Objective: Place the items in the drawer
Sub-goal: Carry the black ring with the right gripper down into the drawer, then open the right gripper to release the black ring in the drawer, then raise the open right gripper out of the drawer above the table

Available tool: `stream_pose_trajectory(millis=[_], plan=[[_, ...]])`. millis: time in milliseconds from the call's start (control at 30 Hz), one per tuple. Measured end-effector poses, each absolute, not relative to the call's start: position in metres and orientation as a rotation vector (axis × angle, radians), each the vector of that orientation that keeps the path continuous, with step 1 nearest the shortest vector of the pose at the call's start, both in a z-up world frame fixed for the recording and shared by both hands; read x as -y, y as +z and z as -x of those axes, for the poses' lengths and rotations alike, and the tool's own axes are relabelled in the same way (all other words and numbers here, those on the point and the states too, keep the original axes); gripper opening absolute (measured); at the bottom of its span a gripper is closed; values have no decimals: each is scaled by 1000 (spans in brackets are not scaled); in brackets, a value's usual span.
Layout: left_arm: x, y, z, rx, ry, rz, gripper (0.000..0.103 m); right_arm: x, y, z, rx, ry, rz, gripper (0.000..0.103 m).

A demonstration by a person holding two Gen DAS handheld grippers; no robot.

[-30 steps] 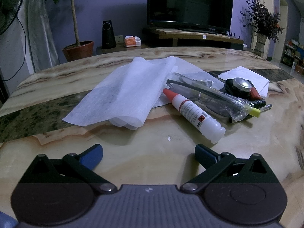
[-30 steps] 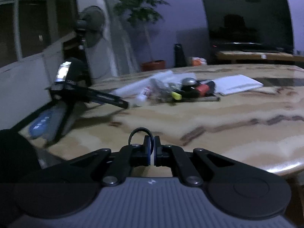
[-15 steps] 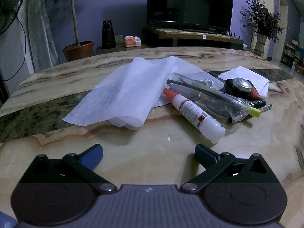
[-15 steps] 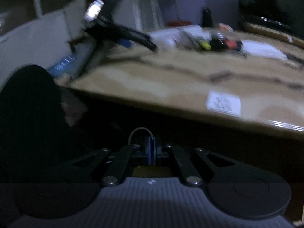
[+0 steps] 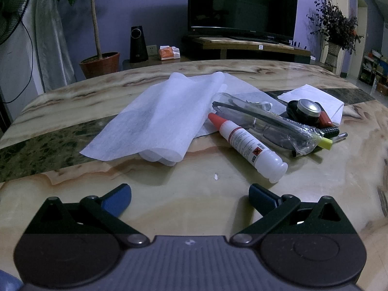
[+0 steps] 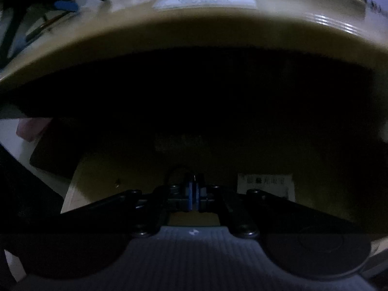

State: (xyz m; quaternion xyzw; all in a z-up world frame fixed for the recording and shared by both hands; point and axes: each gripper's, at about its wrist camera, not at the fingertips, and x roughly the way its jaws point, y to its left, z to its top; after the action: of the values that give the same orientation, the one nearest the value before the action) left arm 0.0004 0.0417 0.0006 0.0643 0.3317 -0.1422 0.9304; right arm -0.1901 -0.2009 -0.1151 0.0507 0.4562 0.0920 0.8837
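1. Since every item in the left wrist view lies on the marble table (image 5: 194,208), none appears stowed yet: the glue bottle (image 5: 247,145) rests on its side, the white cloth (image 5: 160,121) just beside its red cap, and a bagged bundle of pens (image 5: 278,126) and a round tin (image 5: 309,108) lie beyond the bottle
2. Behind the bottle the left gripper (image 5: 190,195) hovers low over bare tabletop, its blue pads spread wide and holding nothing
3. Below the table edge (image 6: 194,31) the right gripper (image 6: 193,194) has its pads pressed together on a thin dark wire loop (image 6: 178,172) (too dim to name further); a pale surface with a label sits ahead of it, possibly the drawer front, though I cannot tell
4. Judged from this, the work sits at its opening step, with all loading left
5. Compared with a second ago, the left view is unchanged, while the right gripper has dropped from tabletop level to under the table edge, grip unchanged
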Motion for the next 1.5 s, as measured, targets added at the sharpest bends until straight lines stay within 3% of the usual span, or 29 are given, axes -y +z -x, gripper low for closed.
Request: stream_pose_trajectory(millis=[200, 833, 967, 1133, 1300, 1500], plan=[[-42, 1, 0, -679, -291, -132, 103, 204, -127, 185, -1018, 183, -180, 9], [-42, 1, 0, -679, -291, -132, 103, 228, -99, 202, -959, 119, -396, 15], [-42, 1, 0, -679, -291, -132, 103, 231, -80, 211, -927, 57, -389, 26], [-41, 1, 0, -679, -291, -132, 103, 245, -73, 220, -909, 0, -499, 27], [-42, 1, -1, -679, -291, -132, 103, 261, -106, 220, -946, -19, -684, 28], [-42, 0, -1, -679, -291, -132, 103, 277, -86, 221, -882, -7, -690, 28]])
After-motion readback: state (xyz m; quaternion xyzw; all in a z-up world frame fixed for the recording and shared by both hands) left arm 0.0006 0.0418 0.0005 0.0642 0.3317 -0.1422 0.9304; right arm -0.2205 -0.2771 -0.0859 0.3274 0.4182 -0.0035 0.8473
